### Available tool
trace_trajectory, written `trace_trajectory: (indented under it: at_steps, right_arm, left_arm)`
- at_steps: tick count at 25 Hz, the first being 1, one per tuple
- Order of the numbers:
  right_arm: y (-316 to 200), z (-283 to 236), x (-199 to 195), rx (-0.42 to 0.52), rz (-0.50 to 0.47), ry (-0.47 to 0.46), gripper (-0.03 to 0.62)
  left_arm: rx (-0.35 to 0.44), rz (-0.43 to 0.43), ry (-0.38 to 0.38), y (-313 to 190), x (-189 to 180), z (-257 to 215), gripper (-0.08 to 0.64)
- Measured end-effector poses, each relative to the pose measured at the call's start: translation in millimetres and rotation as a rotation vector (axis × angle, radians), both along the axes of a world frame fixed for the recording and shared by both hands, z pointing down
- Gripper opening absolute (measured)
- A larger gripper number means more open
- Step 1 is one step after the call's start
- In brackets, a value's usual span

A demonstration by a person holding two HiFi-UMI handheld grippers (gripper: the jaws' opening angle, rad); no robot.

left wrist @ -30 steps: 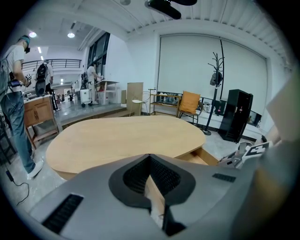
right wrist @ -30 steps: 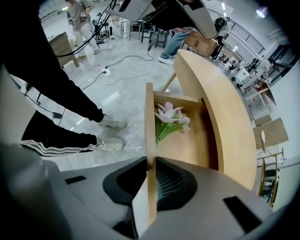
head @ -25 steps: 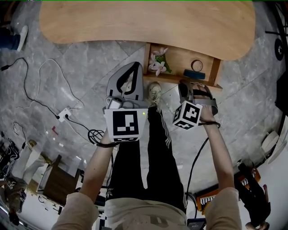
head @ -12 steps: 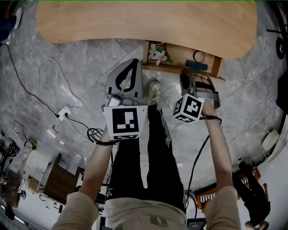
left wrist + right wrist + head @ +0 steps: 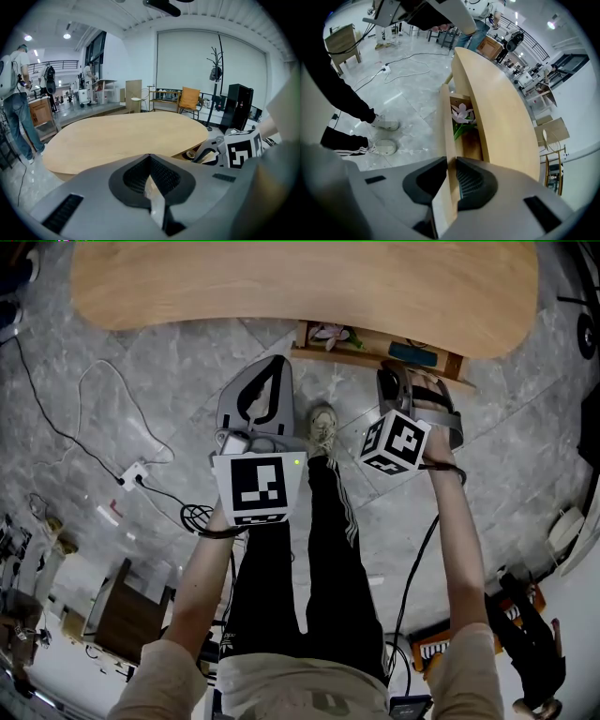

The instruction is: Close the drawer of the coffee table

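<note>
Cables point(image 5: 195, 517) trail from a white power strip point(image 5: 134, 474) on the grey stone floor point(image 5: 169, 362), out in front of the table's point(image 5: 300, 282) left half. Nearer the table's middle, the left tool point(image 5: 265, 390) hangs just short of the table's front edge, jaws pressed together with nothing between them. Its own view looks across the pale wooden top. A light shoe point(image 5: 322, 427) rests on the floor in front of the table, between the two tools. Under the table's right half, the drawer point(image 5: 375, 345) stands out by only a narrow strip. A pink flower point(image 5: 330, 333) lies at its left end and a dark flat thing point(image 5: 412, 353) towards its right. The right tool point(image 5: 405, 381) points steeply down at the table's front, clenched on the drawer's upright front board, one jaw outside the board and the other inside.
</note>
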State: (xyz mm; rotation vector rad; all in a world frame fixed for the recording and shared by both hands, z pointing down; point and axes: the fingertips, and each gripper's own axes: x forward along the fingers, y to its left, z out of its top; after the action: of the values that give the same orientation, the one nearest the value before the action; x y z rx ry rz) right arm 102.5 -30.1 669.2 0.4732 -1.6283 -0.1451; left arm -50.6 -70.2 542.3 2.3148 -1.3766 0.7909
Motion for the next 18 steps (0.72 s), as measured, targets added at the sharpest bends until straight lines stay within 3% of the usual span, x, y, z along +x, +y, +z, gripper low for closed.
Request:
trace_trajectory:
  at_steps: [5,12,18]
  right_arm:
    - [-18.3,1.0,1.9,-0.001,0.106,-0.045,0.075]
    - [-27.0,2.0,2.6,0.007,0.148,-0.064,0.082]
    - [-29.9,0.2,10.0,0.038,0.477,-0.187,0.116]
  left_arm:
    - [-0.006,0.002,-0.004,-2.0,0.5,4.9,0.008]
    - [-0.01,0.012,0.003,0.6,6.7,9.7,0.008]
    - [-0.015,0.035,0.01,6.3,18.2,8.1,0.008]
